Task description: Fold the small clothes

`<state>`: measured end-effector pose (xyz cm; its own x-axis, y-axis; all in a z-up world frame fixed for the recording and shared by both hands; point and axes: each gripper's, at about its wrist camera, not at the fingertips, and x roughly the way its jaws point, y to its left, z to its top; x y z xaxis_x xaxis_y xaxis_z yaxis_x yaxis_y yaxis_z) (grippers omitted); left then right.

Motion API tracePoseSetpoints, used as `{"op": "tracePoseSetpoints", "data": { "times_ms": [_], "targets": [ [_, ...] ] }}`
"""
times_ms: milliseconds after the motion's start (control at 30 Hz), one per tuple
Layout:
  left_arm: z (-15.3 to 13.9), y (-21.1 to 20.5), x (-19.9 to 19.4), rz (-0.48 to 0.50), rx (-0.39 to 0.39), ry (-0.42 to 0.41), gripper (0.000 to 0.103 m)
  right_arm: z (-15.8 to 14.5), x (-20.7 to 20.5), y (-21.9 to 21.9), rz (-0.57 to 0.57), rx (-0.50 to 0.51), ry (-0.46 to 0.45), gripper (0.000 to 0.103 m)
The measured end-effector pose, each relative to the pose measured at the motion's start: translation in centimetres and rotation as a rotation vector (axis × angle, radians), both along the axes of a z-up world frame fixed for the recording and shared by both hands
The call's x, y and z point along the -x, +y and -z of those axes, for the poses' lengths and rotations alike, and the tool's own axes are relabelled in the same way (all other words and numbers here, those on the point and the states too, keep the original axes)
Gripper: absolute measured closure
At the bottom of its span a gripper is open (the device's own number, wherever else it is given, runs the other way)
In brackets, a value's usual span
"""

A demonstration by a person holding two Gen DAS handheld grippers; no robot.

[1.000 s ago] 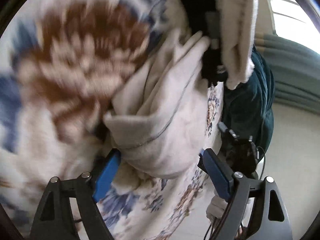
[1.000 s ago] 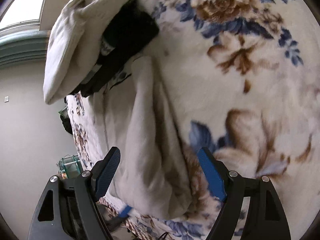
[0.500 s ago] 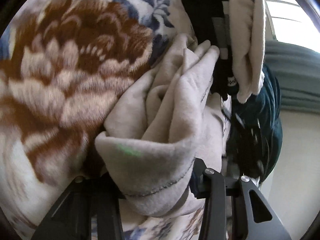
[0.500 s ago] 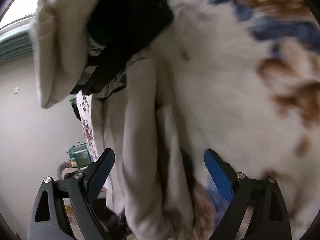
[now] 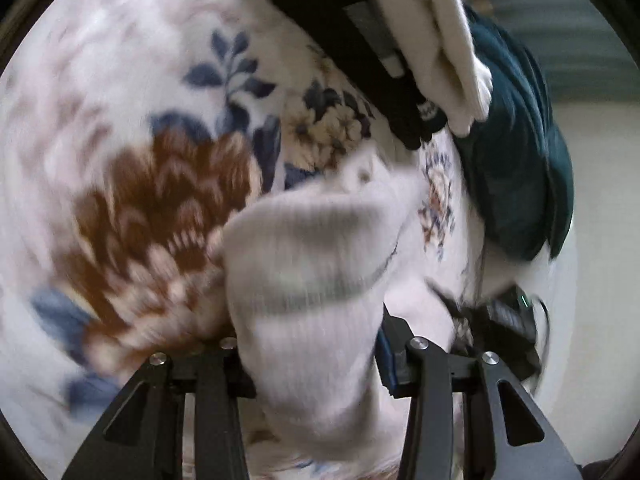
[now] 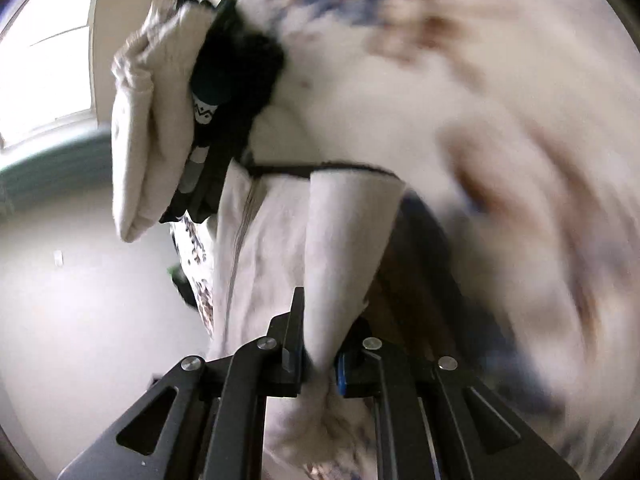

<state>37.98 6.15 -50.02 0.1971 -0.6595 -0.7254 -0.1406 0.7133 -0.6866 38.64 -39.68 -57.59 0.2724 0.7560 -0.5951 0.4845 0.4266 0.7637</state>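
left tool (image 5: pixel 316 364): clamped on the white garment's (image 5: pixel 312 264) bunched end, lifted over the flowered bed (image 5: pixel 120 120) | right tool (image 6: pixel 318 354): jaws just closed, pinching the other end | advice: draw cloth taut, match edges before lowering

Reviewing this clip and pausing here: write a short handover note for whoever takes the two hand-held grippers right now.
Left hand-held gripper: clamped on the ribbed cuff of the white sock.
Right hand-held gripper: jaws have just been closing, now pinching pale fabric, likely the same sock's other end.
Both over the floral blanket.
Stack of folded items lies behind; a teal garment beside it.
Done: sock gripped.
Left: fold it, add to stack.
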Motion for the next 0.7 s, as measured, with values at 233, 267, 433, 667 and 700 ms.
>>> {"op": "tracePoseSetpoints", "data": {
  "times_ms": [233, 267, 433, 667, 700],
  "targets": [
    [2.2, 2.4, -0.4, 0.095, -0.042, 0.052, 0.045, -1.1, 10.3, 1.4, -0.015, 0.083, 0.142, 0.091],
    [1.9, 2.6, 0.0, 0.082, -0.037, 0.052, 0.044, -1.0, 10.6, 1.4, -0.035, 0.093, 0.162, 0.090],
    [-1.5, 3.5, 2.6, -0.015, -0.052, 0.013, 0.042, -4.5, 8.7, -1.4, -0.050, 0.204, 0.062, 0.038],
    [-1.0, 0.0, 5.2, 0.063, -0.348, -0.046, 0.042, -4.7, -1.4, -2.1, -0.240, 0.340, -0.074, 0.037],
    [0.2, -0.3, 5.4, 0.076, -0.369, -0.025, 0.041, -3.9, -2.9, -1.4, -0.286, 0.342, -0.085, 0.037]
  ]
}}
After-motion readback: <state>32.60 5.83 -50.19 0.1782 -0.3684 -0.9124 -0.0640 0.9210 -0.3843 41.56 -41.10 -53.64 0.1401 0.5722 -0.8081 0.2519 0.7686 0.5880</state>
